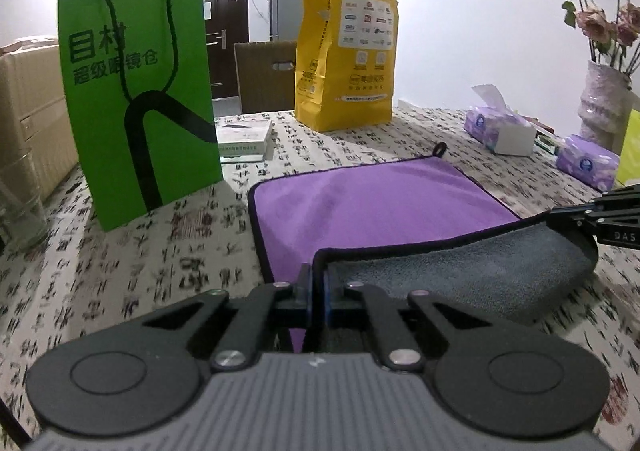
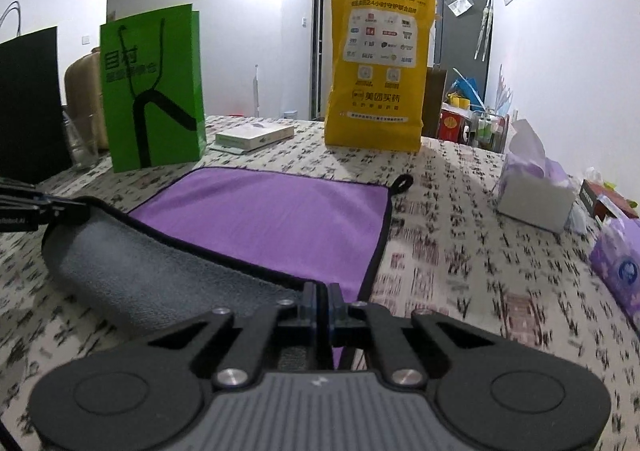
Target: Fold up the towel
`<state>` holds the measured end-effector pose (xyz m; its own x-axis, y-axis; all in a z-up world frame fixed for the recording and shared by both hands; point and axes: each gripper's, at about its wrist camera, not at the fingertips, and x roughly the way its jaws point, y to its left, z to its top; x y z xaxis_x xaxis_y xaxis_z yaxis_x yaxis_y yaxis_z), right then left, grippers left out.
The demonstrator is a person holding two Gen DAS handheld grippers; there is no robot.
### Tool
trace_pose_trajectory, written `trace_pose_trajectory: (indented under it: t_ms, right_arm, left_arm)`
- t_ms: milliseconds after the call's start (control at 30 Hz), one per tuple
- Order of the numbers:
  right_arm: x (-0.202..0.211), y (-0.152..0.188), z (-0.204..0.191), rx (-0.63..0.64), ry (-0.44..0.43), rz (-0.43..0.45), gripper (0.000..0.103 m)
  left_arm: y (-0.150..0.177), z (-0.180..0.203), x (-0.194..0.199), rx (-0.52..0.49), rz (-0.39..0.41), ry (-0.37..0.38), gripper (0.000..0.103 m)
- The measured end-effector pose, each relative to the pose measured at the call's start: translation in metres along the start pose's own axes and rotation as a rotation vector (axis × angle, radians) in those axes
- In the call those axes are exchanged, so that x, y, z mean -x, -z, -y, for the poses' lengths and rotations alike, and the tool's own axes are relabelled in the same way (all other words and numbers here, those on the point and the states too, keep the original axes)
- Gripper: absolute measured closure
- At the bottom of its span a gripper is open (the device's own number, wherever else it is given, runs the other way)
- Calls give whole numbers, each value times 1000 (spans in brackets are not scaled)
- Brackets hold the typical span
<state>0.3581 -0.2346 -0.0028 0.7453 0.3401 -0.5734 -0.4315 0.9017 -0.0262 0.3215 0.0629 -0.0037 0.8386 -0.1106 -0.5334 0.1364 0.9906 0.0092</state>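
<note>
towel (image 1: 372, 199) lies on table (image 1: 120, 271), two bags (image 1: 138, 91) behind it.

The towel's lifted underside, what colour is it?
Grey, against the towel's purple top; clearest in the right wrist view.

Towel (image 1: 372, 203): soft matt cloth, purple face smooth, grey underside (image 1: 460, 263) nappy, dark stitched edge. Left gripper (image 1: 319, 291): matt black plastic links, shiny metal rivets, ribbed grey body; fingers (image 1: 306, 287) bluish translucent plastic. Right gripper (image 2: 321, 301): same finish. Tablecloth (image 1: 160, 251): printed fabric, matt. Green bag (image 1: 136, 91): smooth paper, cord handles. Yellow bag (image 1: 348, 47): creased paper, slight sheen. Tissue packs (image 1: 588, 165): glossy plastic film. Vase (image 1: 604, 103): rough textured surface. Box (image 2: 254, 137): smooth card.
</note>
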Motion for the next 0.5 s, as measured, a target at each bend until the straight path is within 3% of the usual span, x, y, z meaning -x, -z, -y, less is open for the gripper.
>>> trace_pose_trajectory:
  t_ms: [500]
  right_arm:
    - [-80,-66,39,-16,-21,-28,98]
  left_arm:
    - [-66,-31,-84,16,-41,14,98]
